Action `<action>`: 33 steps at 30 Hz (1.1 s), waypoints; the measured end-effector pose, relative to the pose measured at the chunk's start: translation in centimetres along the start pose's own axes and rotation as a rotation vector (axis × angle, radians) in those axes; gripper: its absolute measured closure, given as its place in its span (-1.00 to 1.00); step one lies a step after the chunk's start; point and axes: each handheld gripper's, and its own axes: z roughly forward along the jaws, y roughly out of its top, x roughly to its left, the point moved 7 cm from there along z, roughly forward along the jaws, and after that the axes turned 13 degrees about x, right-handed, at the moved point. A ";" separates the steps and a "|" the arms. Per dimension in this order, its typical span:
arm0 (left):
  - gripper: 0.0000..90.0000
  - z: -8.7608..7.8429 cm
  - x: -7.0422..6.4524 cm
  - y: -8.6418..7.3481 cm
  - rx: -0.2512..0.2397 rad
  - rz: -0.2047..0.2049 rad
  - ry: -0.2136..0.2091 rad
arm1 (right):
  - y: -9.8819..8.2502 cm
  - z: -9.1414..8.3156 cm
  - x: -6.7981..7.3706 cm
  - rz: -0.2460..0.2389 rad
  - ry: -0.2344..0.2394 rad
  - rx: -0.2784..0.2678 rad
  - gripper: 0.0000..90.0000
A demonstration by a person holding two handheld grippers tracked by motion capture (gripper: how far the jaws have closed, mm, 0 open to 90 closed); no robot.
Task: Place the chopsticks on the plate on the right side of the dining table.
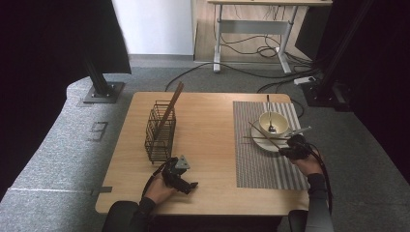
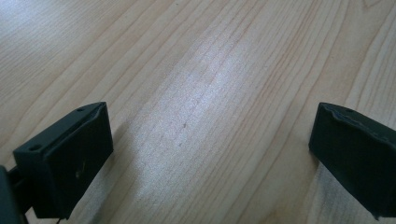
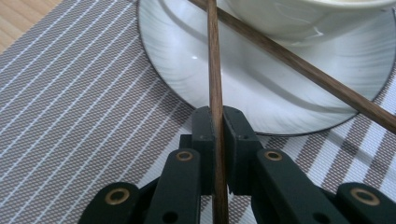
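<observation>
While our right gripper (image 3: 217, 121) clamps one chopstick (image 3: 214, 60) lying across the plate (image 3: 187, 70) at four o'clock on the table (image 1: 208, 145), we judge the pickup is under way; next we must lift it clear of the second chopstick (image 3: 317, 74) and carry it to the wire basket (image 1: 159, 130) at nine o'clock. Our left gripper (image 2: 210, 154) hovers wide open, empty, over bare wood

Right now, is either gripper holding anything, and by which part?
The right gripper is shut on a chopstick, pinching it near the end that overhangs the plate. The left gripper is open over bare table, holding nothing.
</observation>
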 end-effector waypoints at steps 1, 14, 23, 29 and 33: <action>-1.00 0.0 0.0 0.0 0.000 0.000 -0.001 | 0.0 0.0 -0.2 0.003 0.002 -0.003 0.84; -1.00 0.0 0.0 -0.1 0.000 -0.006 -0.011 | -0.8 0.6 -2.3 0.099 0.026 -0.052 0.66; -1.00 0.1 0.0 -0.1 -0.001 -0.007 -0.015 | -1.2 0.7 -3.5 0.137 -0.011 -0.069 0.53; -1.00 0.1 0.0 -0.1 -0.002 -0.009 -0.018 | -1.3 0.7 -4.1 0.156 -0.055 -0.082 0.33; -1.00 0.1 -0.1 -0.1 -0.002 -0.008 -0.021 | -1.4 0.7 -4.4 0.165 -0.074 -0.085 0.19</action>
